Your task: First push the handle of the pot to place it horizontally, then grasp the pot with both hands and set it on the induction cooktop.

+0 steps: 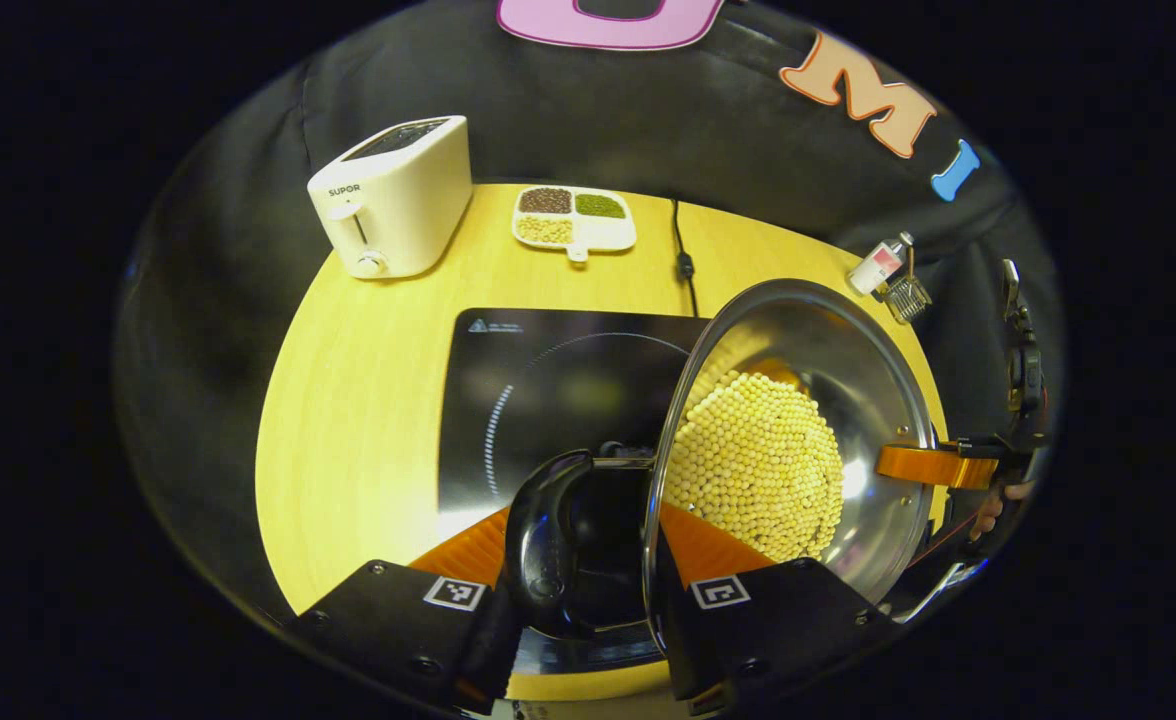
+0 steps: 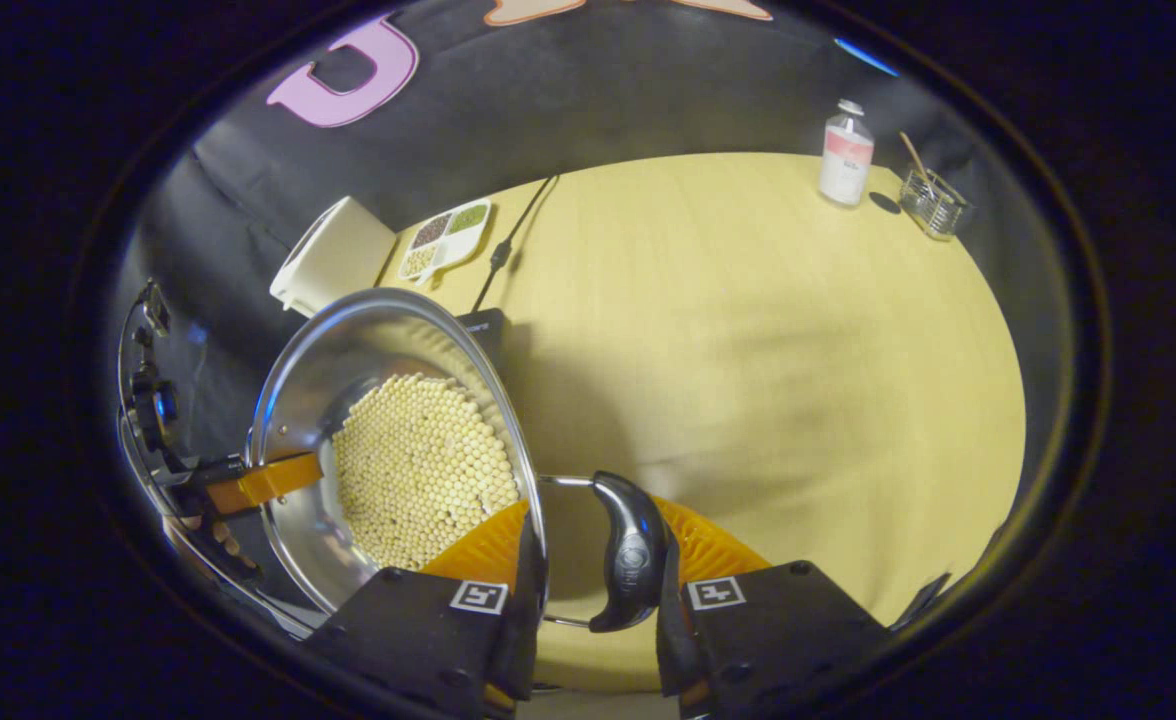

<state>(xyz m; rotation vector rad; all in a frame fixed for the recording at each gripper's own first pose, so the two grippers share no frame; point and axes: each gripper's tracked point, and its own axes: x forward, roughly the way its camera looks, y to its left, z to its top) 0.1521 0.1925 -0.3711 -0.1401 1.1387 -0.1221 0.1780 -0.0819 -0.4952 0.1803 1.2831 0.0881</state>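
The table (image 2: 748, 330) is the largest item: a pale wooden top spanning both views. On it, in my left gripper view, the black induction cooktop (image 1: 548, 390) lies flat, just behind my fingers.

The pot (image 1: 798, 430) is a steel vessel with a layer of pale beans (image 1: 758, 475) covering its base. It appears between my two grippers, its rim overlapping the right edge of the cooktop in the left gripper view. I cannot tell whether its base touches the surface.

My left gripper (image 1: 583, 600) has its fingers closed around the pot's black side handle (image 1: 548, 540) — one finger on the outer side of the handle, the other against the rim side. My right gripper (image 2: 593, 600) holds the opposite black handle (image 2: 633, 550) in the same manner, both fingers pressing on it. In the right gripper view the left gripper shows at the pot's far rim, with fingers of a hand (image 2: 223, 535) below it.

At the back of the table stands a white toaster (image 1: 393, 195), and just beside it a white divided dish (image 1: 576, 218) holding dark, green and pale grains. A black cable (image 1: 686, 262) runs from the back edge toward the cooktop. At the far right corner are a small bottle (image 2: 845, 152) and, near it, a clear glass holder (image 2: 933, 205) — well apart from the pot.
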